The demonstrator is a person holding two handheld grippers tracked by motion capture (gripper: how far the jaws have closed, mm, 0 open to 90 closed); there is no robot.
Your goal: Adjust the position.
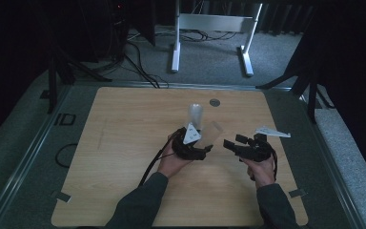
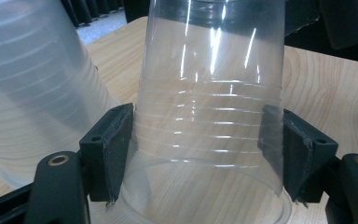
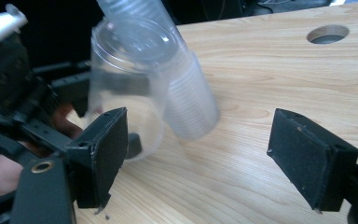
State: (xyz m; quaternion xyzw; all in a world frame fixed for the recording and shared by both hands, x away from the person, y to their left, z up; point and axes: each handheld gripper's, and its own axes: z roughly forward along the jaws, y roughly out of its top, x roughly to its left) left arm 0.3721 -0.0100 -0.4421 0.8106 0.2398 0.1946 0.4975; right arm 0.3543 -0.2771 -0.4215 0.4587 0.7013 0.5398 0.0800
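Where the left gripper view looks along its own jaws, the left hand-held gripper (image 2: pixel 205 154) is clamped on a clear plastic cup (image 2: pixel 209 121), one pad against each side of the ribbed wall near the rim. The cup is inverted: its wide mouth faces the camera and the desk (image 2: pixel 335 93), its narrower base points away, and its long axis runs from the jaws outward, tilted. In the high view this cup (image 1: pixel 213 131) is held above the desk's middle. The right hand-held gripper (image 3: pixel 198 158) is released, jaws wide apart with bare desk between them. Beyond the held cup, a stack of nested clear cups (image 3: pixel 186 93) stands mouth-down, leaning, just beside it.
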